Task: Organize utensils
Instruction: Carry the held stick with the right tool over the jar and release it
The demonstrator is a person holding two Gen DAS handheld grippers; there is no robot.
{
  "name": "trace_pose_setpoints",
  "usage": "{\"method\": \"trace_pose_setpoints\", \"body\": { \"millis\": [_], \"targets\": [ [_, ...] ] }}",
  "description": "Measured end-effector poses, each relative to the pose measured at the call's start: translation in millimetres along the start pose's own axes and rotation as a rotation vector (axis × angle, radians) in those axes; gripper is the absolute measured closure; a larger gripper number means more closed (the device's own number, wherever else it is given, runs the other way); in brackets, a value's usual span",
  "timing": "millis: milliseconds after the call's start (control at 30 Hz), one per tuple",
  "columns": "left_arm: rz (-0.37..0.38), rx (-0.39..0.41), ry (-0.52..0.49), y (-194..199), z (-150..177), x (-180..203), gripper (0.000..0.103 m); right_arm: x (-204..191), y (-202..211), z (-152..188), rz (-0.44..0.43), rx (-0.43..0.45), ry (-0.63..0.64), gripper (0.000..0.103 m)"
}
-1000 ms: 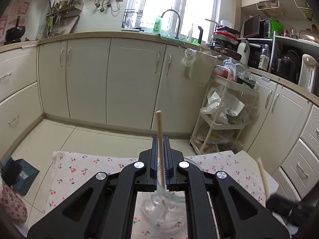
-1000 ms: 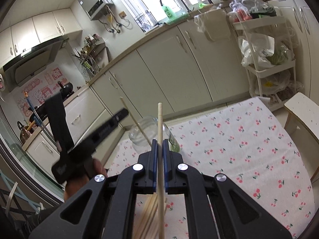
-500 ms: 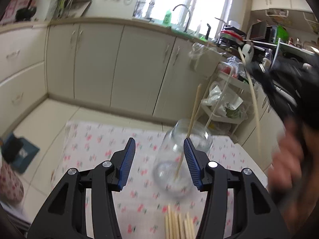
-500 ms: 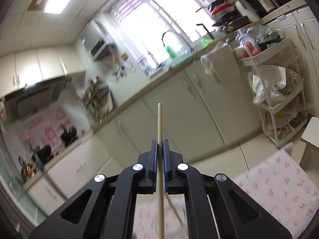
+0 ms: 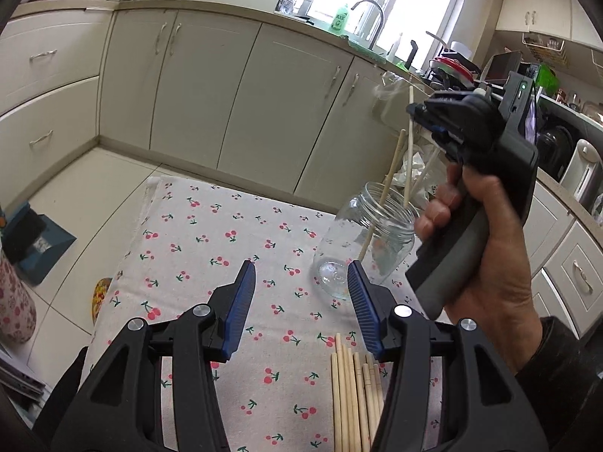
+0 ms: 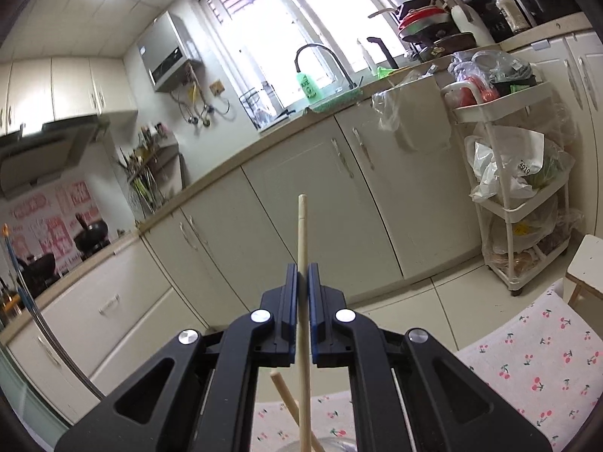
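- Left gripper point(image 5: 301, 303), pinching a chopstick a second ago, is now hanging spread and empty; that stick is leaning in the jar point(image 5: 371, 241).
- Right gripper point(image 6: 302, 282) is pinching its chopstick point(image 6: 302, 248), lowering it over the jar mouth.
- Spare chopsticks point(image 5: 354, 391) are waiting on the near cloth point(image 5: 211, 226).

We can read little. Ahead of the left gripper, on the counter by the tap, stands a green bottle point(image 5: 338, 19) whose label reads "AXE". From the right gripper we see that bottle point(image 6: 308, 86) ahead and above, its lettering tilted and only partly legible. To the right of the right gripper, on the cart's middle shelf, a white bag point(image 6: 505, 164) bears a small tag point(image 6: 524, 167) reading "4010". The pink wall decorations point(image 6: 52, 207) far left carry marks we cannot make out.
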State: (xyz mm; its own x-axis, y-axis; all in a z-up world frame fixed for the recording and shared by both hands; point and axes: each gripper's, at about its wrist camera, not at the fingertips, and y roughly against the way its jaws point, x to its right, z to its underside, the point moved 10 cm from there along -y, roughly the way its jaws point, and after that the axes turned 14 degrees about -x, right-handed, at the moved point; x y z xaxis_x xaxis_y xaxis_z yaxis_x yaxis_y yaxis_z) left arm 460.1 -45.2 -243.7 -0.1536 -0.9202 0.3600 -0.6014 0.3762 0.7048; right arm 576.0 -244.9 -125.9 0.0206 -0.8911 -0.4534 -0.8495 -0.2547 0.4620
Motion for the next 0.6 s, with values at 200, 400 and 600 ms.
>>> {"method": "trace_pose_setpoints", "body": {
  "millis": [200,400,600],
  "targets": [
    [-0.006,-0.007,0.004,3.8,1.4,-0.7,0.052,-5.0,6.3,21.7,0.01,-0.031,0.064,0.097],
    [-0.021,-0.033,-0.008,8.8,9.5,4.5,0.047,-7.6,23.6,44.8,0.01,-0.069,0.129,0.097],
    [-0.041,-0.097,-0.014,5.5,27.4,9.1,0.047,-7.5,41.0,66.8,0.013,-0.125,0.189,0.097]
  ]
}}
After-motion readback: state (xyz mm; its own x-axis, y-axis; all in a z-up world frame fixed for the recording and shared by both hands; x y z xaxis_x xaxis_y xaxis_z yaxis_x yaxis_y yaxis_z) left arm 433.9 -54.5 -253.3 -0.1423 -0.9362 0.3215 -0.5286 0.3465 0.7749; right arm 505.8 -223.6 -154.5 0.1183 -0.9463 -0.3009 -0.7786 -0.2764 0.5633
